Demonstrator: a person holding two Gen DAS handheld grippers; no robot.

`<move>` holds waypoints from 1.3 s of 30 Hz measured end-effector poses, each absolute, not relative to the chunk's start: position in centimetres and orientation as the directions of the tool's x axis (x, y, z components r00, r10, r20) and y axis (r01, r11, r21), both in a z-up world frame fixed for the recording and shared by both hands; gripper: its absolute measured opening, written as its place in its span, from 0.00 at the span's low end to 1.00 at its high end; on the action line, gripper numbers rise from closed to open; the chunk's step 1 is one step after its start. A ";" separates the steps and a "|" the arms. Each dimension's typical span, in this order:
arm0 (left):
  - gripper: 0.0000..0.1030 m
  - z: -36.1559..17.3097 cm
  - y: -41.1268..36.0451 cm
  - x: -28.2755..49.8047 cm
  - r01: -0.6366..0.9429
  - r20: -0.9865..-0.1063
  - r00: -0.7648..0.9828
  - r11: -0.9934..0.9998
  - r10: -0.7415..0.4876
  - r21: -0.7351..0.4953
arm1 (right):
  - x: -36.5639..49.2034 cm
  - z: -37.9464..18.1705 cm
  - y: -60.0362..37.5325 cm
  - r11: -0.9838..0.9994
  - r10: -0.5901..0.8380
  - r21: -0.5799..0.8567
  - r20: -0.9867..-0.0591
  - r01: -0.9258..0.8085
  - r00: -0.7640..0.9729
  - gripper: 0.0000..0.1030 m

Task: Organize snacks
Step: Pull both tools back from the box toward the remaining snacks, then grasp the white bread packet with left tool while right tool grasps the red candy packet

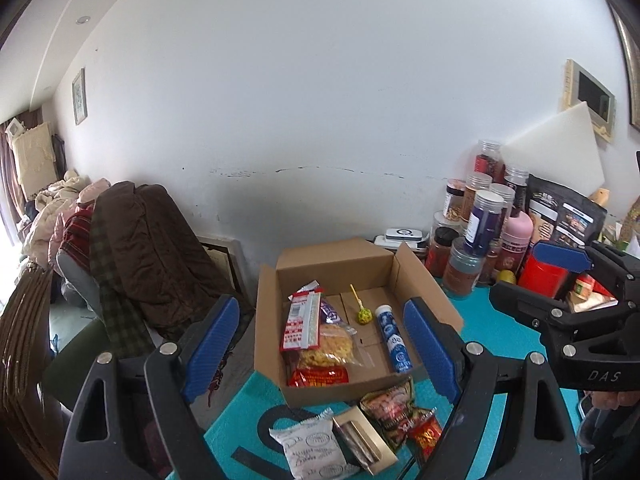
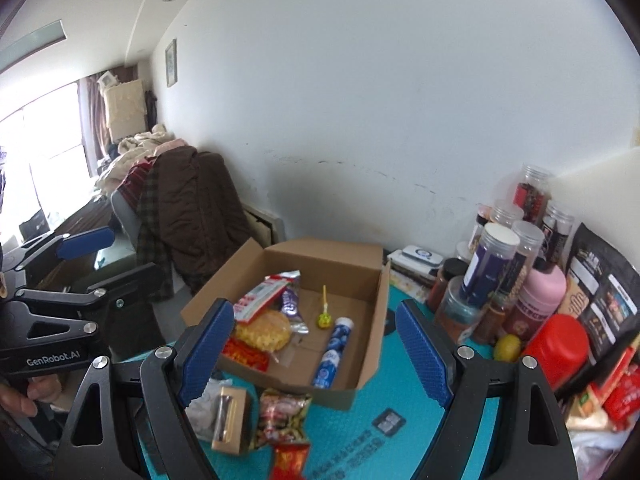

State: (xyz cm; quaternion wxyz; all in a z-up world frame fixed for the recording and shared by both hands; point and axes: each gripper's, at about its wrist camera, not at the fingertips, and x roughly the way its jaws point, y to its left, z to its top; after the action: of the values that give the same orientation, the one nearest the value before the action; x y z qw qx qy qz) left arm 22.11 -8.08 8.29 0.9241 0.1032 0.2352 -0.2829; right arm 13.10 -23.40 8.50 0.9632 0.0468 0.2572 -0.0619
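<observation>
An open cardboard box stands on the teal mat and holds snack packets, a yellow lollipop and a blue tablet tube. In front of the box lie a white wrapped biscuit, a gold-edged small box and red and green snack packets. My left gripper hovers open above these, nothing between its blue pads. My right gripper is also open and empty; in the left wrist view it shows at the right.
Several jars, bottles and a black pouch crowd the table's right side, with a red container and a yellow fruit. A chair draped with brown clothing stands left of the table. The white wall is close behind.
</observation>
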 end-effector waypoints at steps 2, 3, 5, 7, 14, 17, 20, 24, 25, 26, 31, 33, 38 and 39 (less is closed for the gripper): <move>0.83 8.0 -7.7 21.2 0.580 -0.498 0.722 0.813 -0.480 0.058 | 12.1 8.2 -22.9 0.988 -0.097 0.052 -0.503 0.143 0.859 0.82; 0.83 7.8 -7.6 20.8 0.582 -0.500 0.720 0.811 -0.481 0.057 | 11.5 8.0 -22.5 0.989 -0.097 0.049 -0.502 0.140 0.859 0.82; 0.83 7.5 -7.2 19.8 0.593 -0.503 0.710 0.803 -0.493 0.051 | 10.5 7.7 -22.0 0.990 -0.092 0.044 -0.500 0.132 0.861 0.82; 0.83 7.0 -6.7 18.8 0.600 -0.508 0.702 0.799 -0.499 0.044 | 9.3 7.3 -21.3 0.991 -0.094 0.040 -0.494 0.130 0.864 0.82; 0.83 5.7 -5.6 16.4 0.610 -0.512 0.691 0.791 -0.511 0.034 | 6.4 5.4 -19.9 0.989 -0.095 0.052 -0.497 0.139 0.863 0.83; 0.83 5.0 -5.3 15.6 0.614 -0.517 0.686 0.788 -0.513 0.033 | 5.5 4.2 -19.6 0.988 -0.068 0.083 -0.514 0.129 0.855 0.83; 0.83 4.1 -4.9 15.1 0.616 -0.527 0.674 0.787 -0.517 0.017 | 4.9 3.2 -19.3 0.985 -0.071 0.096 -0.526 0.142 0.847 0.83; 0.83 2.6 -4.5 14.2 0.614 -0.544 0.665 0.789 -0.512 0.008 | 4.1 1.6 -19.1 0.979 -0.089 0.105 -0.541 0.173 0.836 0.83; 0.83 2.3 -4.5 14.2 0.619 -0.554 0.655 0.785 -0.514 0.003 | 4.0 1.1 -19.0 0.978 -0.088 0.110 -0.546 0.176 0.833 0.83; 0.83 2.0 -4.5 14.1 0.623 -0.561 0.647 0.782 -0.516 -0.002 | 3.9 0.8 -18.9 0.978 -0.086 0.113 -0.551 0.177 0.830 0.83; 0.83 -0.3 -4.7 14.3 0.627 -0.618 0.599 0.778 -0.509 -0.034 | 4.0 -1.2 -18.4 0.976 -0.074 0.125 -0.573 0.177 0.816 0.83; 0.83 -1.0 -4.7 14.3 0.620 -0.627 0.596 0.784 -0.501 -0.036 | 4.2 -2.1 -18.3 0.974 -0.074 0.131 -0.585 0.184 0.808 0.83; 0.83 -2.8 -4.7 14.4 0.611 -0.649 0.588 0.791 -0.484 -0.035 | 4.8 -4.2 -18.2 0.974 -0.071 0.129 -0.614 0.188 0.786 0.83; 0.83 -3.0 -4.8 14.5 0.609 -0.653 0.585 0.792 -0.481 -0.037 | 5.0 -4.6 -18.2 0.974 -0.067 0.131 -0.619 0.186 0.783 0.83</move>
State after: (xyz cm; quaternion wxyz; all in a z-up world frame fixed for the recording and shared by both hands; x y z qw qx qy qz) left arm 14.49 -4.75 -3.04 0.8851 0.0956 0.3357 -0.3078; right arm 4.99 -18.15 -4.55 0.9396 0.0927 0.3226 -0.0673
